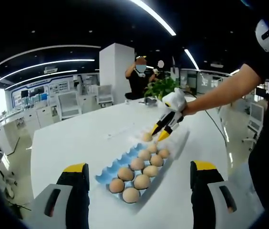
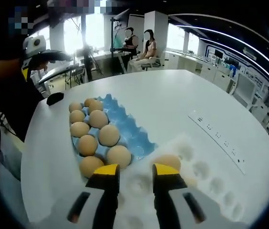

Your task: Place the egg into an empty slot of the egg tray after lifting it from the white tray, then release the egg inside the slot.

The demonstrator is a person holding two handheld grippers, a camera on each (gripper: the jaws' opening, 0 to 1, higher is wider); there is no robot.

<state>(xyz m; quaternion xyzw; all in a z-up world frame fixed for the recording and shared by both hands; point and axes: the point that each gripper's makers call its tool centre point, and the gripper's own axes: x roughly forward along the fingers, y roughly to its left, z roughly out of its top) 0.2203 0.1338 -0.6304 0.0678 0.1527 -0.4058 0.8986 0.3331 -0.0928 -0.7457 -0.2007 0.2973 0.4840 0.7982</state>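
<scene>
The blue egg tray [image 1: 107, 172] lies on the white table and holds several brown eggs [image 1: 141, 181]; its slots on one long side are empty [image 2: 133, 136]. Beyond it lies the white tray [image 1: 178, 139], with an egg [image 2: 169, 161] in one of its dimples. My right gripper [image 2: 137, 170] hovers low over the white tray [image 2: 202, 172], open, with the egg just past its right jaw tip and nothing between the jaws. In the left gripper view the right gripper [image 1: 160, 133] points down at that egg [image 1: 146, 137]. My left gripper [image 1: 139, 167] is held wide open, back from the blue tray.
The round white table [image 1: 72, 143] drops off close behind the trays. A thin strip [image 2: 215, 136] lies on it, and a black mouse-like object [image 2: 55, 98] near the edge. A potted plant [image 1: 160, 88] stands at the far side. People sit in the background.
</scene>
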